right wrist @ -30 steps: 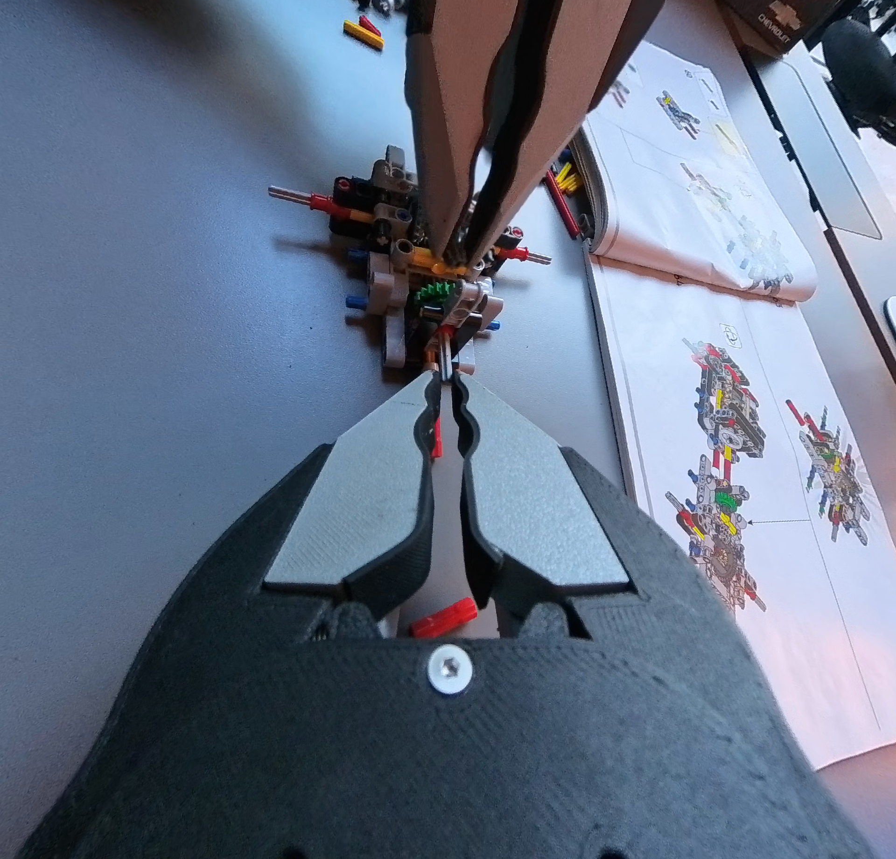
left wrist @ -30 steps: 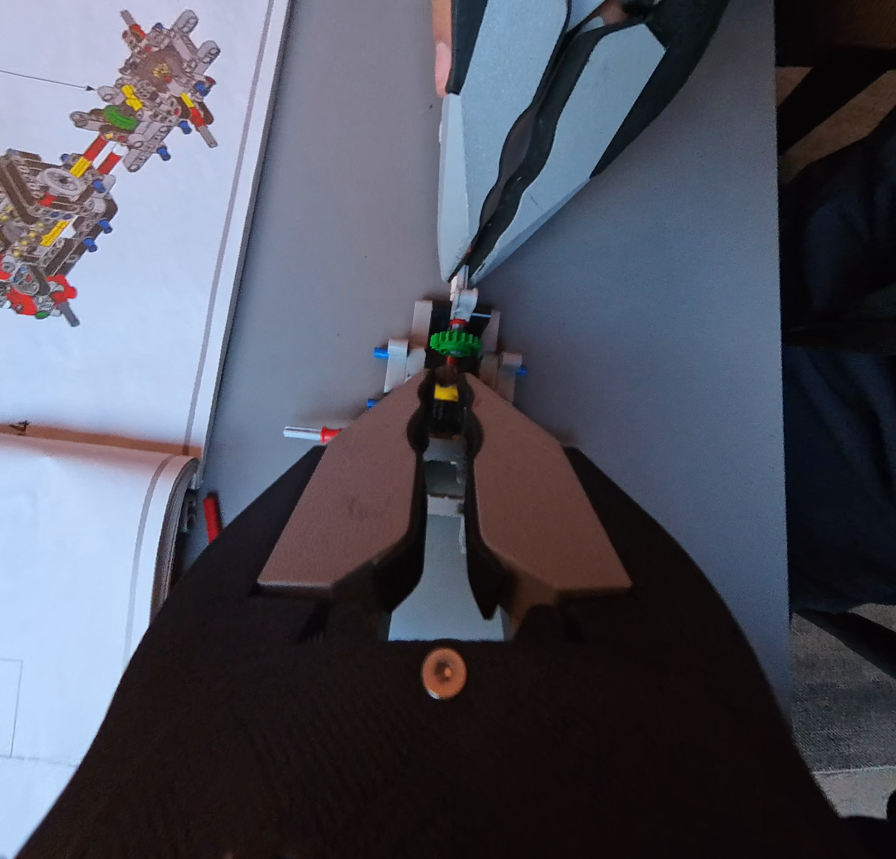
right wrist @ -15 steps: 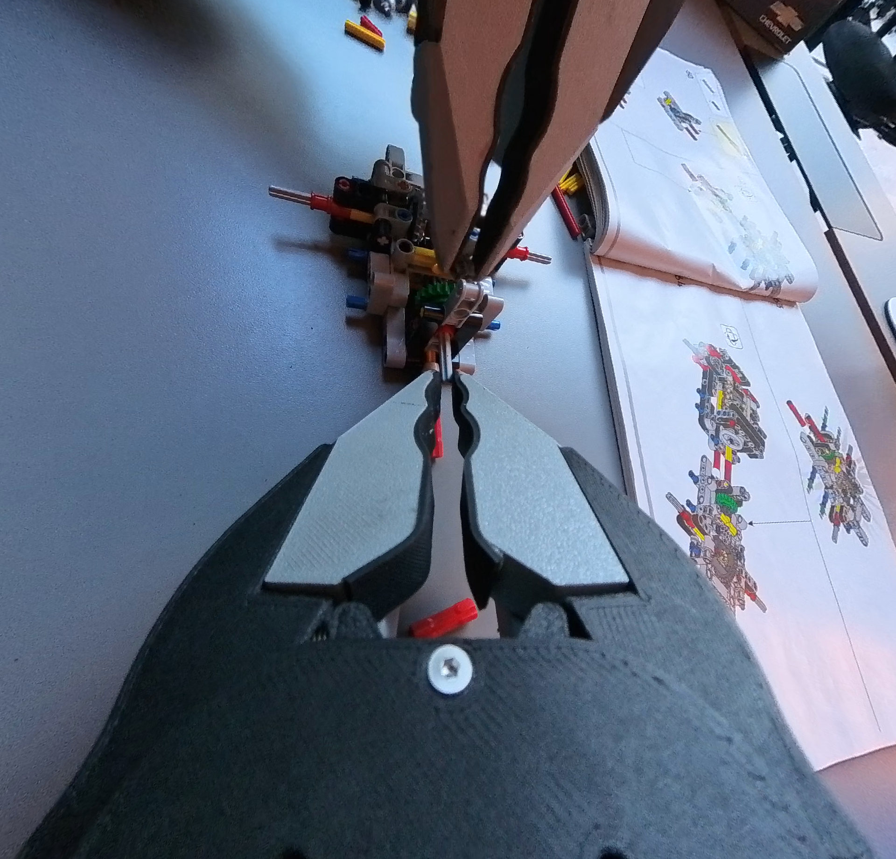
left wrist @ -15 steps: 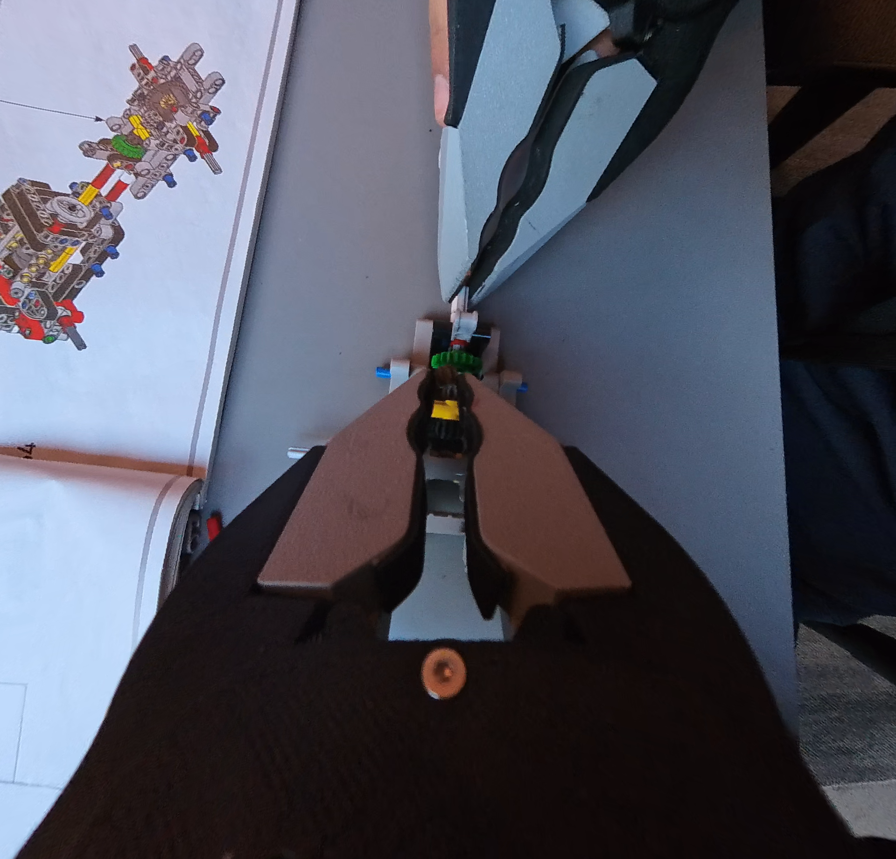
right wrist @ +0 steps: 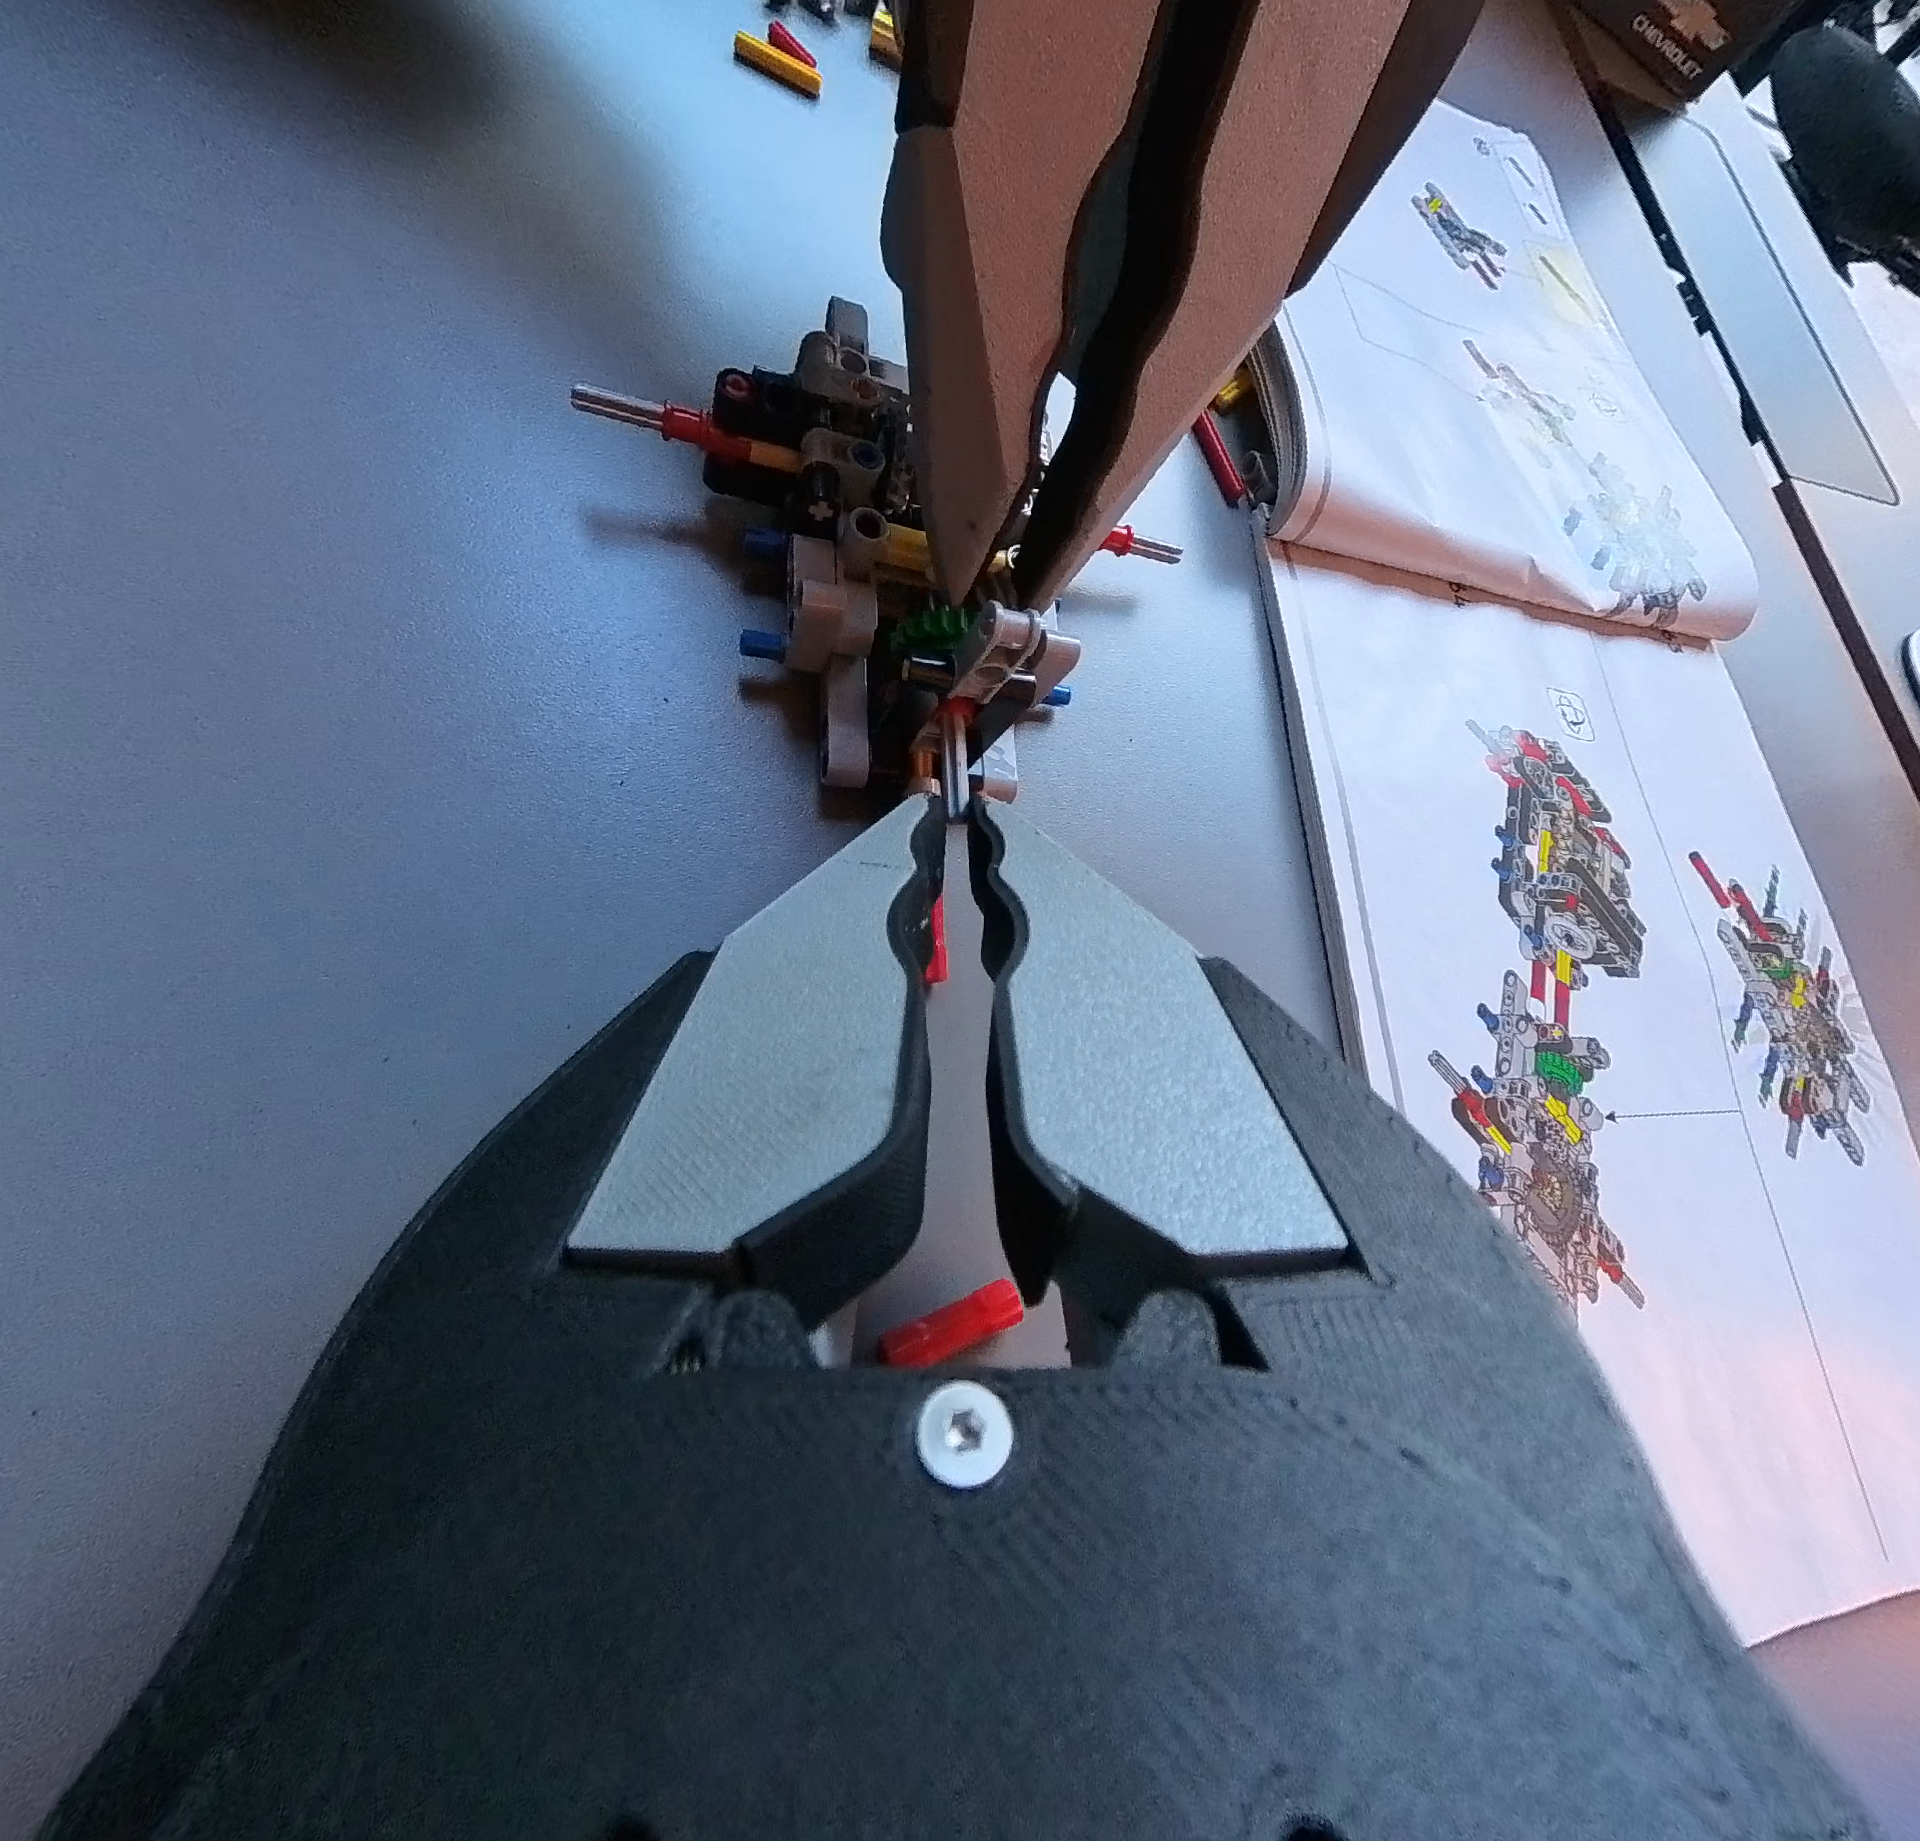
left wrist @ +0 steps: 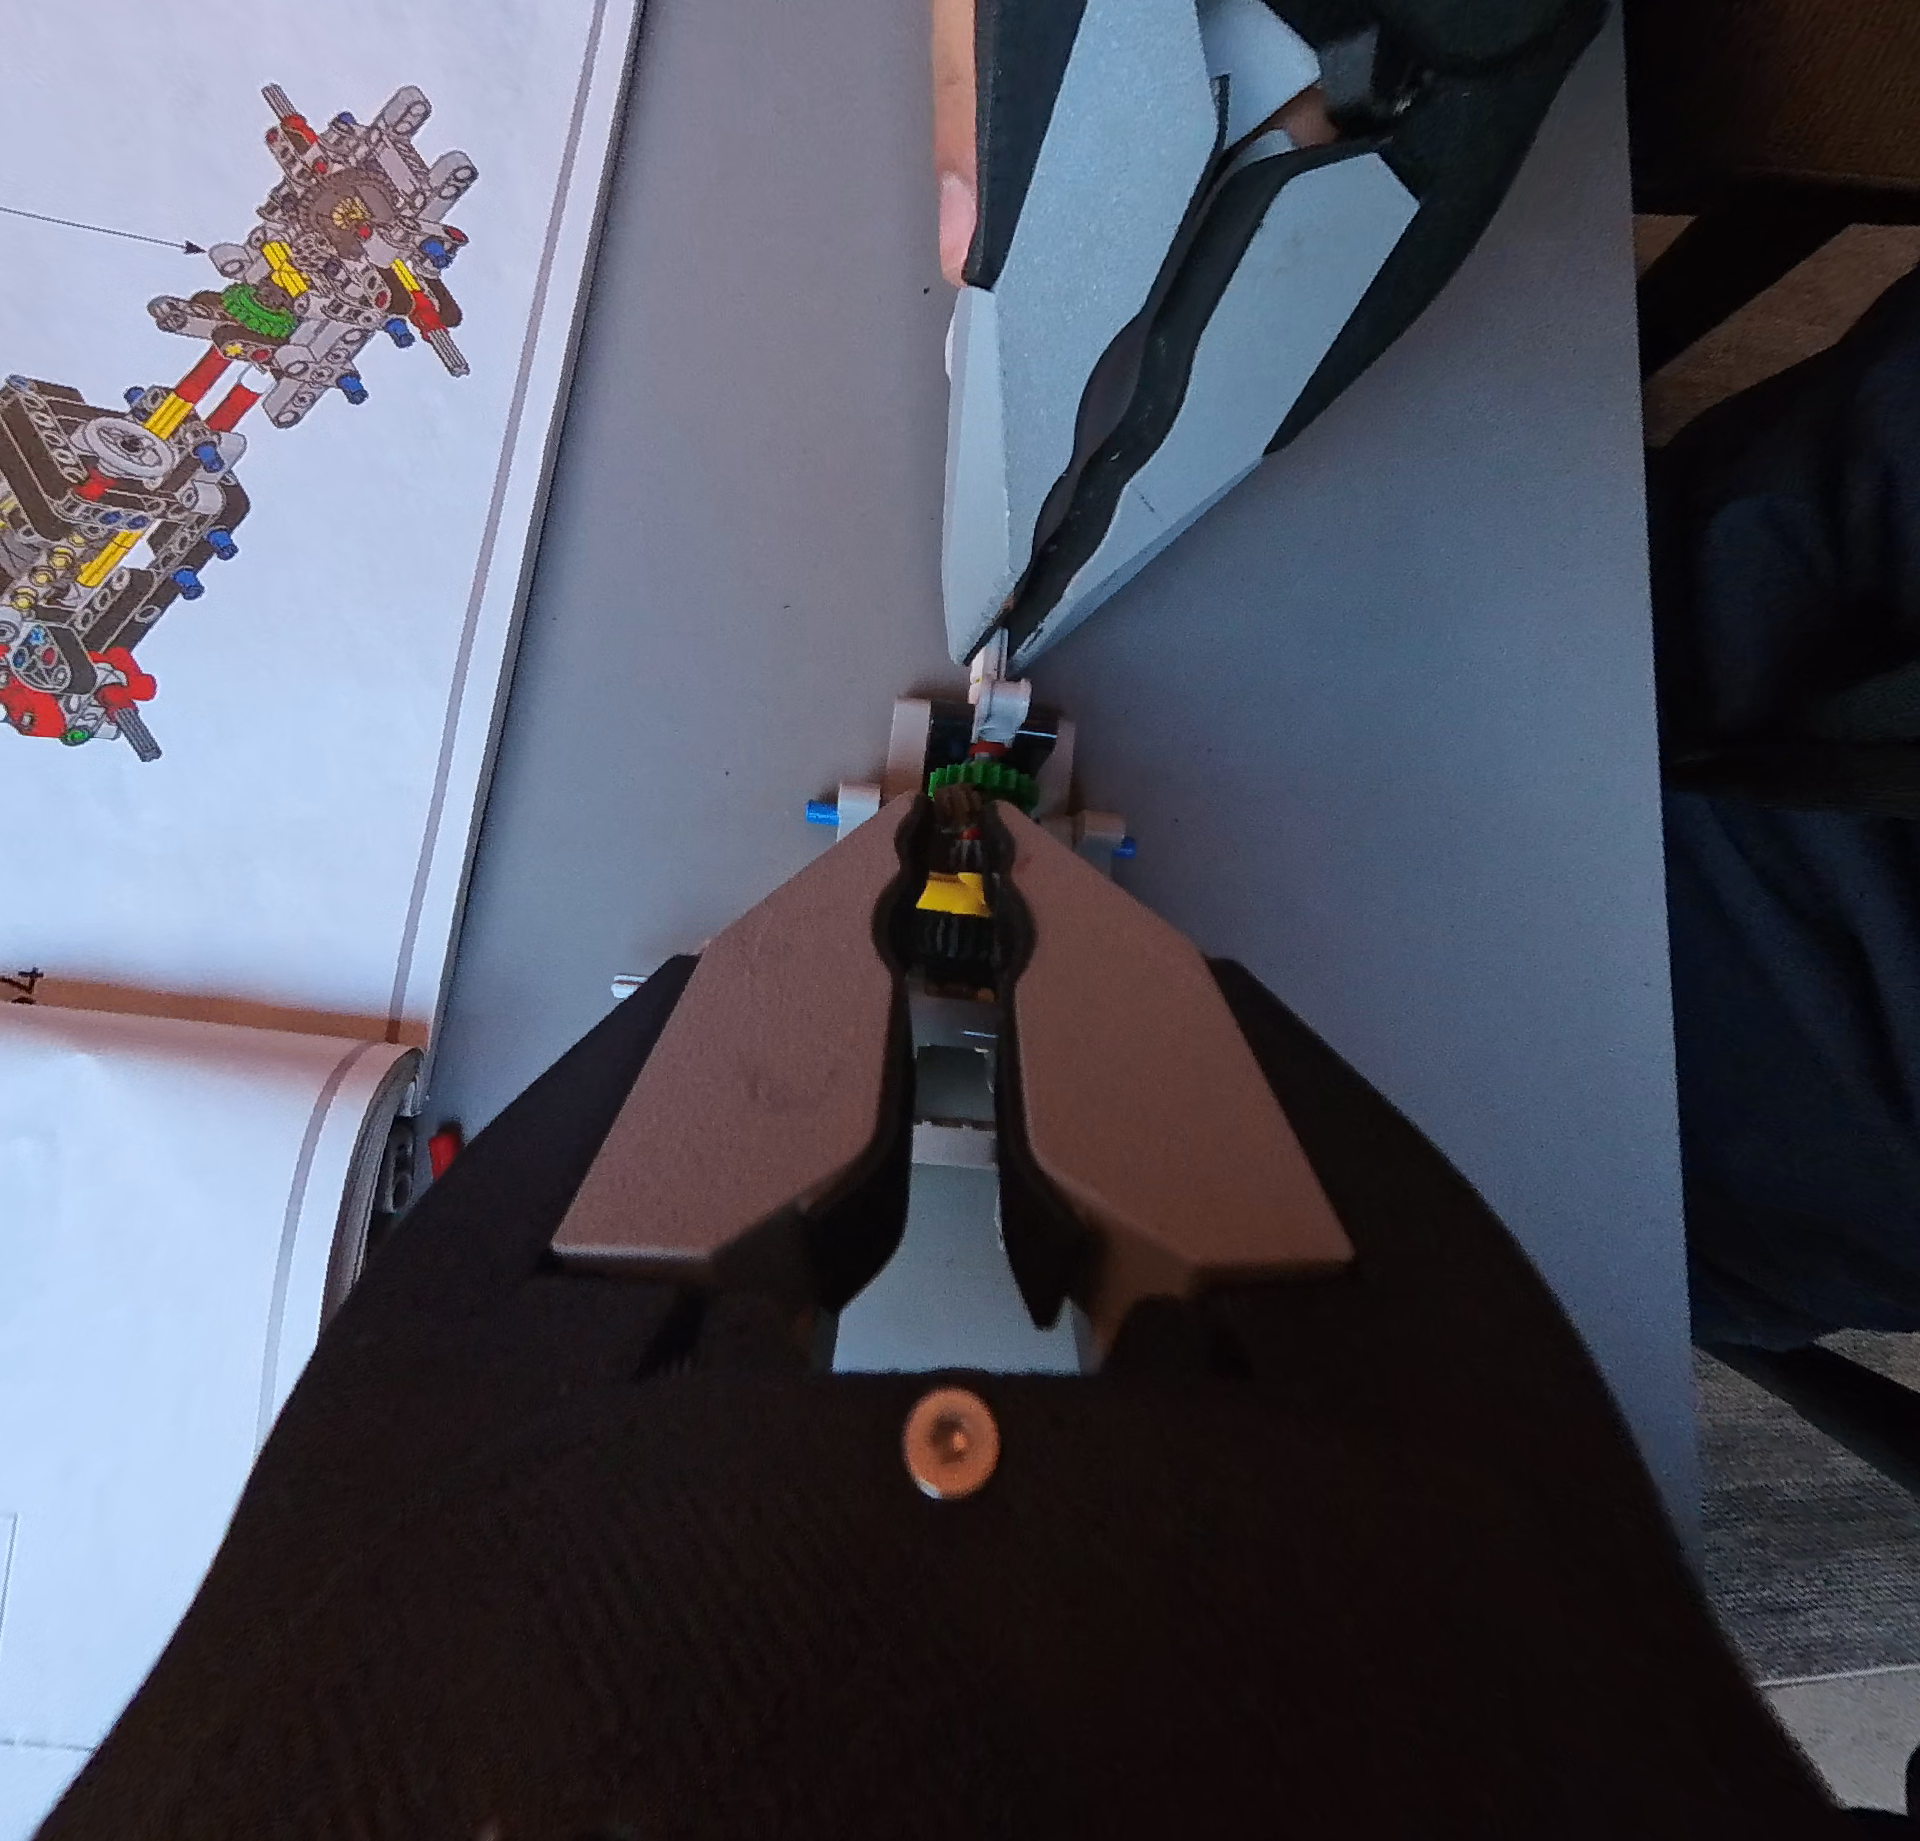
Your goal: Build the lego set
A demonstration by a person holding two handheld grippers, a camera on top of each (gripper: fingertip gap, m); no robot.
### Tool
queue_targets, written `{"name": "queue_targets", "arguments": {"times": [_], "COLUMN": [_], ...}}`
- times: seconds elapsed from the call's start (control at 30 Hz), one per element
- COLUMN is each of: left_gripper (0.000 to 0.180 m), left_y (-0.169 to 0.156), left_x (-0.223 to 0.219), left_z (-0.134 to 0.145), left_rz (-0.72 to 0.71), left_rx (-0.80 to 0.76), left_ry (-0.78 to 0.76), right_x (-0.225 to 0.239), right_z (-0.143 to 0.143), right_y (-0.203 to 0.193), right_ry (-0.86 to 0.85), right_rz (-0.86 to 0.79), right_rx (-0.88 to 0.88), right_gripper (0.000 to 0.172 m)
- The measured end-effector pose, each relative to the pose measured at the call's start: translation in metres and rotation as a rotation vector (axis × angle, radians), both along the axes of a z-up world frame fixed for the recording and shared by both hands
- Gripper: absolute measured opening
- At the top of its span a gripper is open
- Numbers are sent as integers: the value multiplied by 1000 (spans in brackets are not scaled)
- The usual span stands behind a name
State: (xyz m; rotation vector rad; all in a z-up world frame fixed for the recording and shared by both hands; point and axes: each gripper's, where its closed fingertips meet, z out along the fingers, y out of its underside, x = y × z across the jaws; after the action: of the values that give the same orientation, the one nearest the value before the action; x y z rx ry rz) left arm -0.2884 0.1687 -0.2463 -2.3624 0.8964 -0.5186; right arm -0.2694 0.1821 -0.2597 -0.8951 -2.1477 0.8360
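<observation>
Pinching a thin grey axle (right wrist: 954, 768) at its very tips, the right gripper (right wrist: 956, 823) had its grey fingers (right wrist: 821, 970) drawn almost together on the rod, which stuck out of the small brick model (right wrist: 831, 607) on the grey table (right wrist: 312, 648). The left gripper (left wrist: 958, 825), brown-fingered, came at the model from the opposite side, its jaws nearly closed and clamped on the model's dark and yellow core just behind the green gear (left wrist: 982, 781). An open instruction booklet (left wrist: 260, 648) lay beside the model, loose bricks (right wrist: 779, 56) well beyond it, and a red peg (right wrist: 948, 1322) under the right gripper.
</observation>
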Motion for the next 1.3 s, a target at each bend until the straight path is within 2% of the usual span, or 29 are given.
{"name": "queue_targets", "arguments": {"times": [0.9, 1.3], "left_gripper": [5, 5], "left_y": [4, -7], "left_x": [6, 1], "left_z": [2, -2], "left_rz": [21, 7], "left_rx": [-4, -33], "left_ry": [-87, -15], "right_x": [0, 0], "right_z": [-2, -1], "right_y": [3, 2], "right_ry": [-19, 15], "right_rz": [-13, -3], "right_rx": [10, 34], "right_gripper": [0, 0]}}
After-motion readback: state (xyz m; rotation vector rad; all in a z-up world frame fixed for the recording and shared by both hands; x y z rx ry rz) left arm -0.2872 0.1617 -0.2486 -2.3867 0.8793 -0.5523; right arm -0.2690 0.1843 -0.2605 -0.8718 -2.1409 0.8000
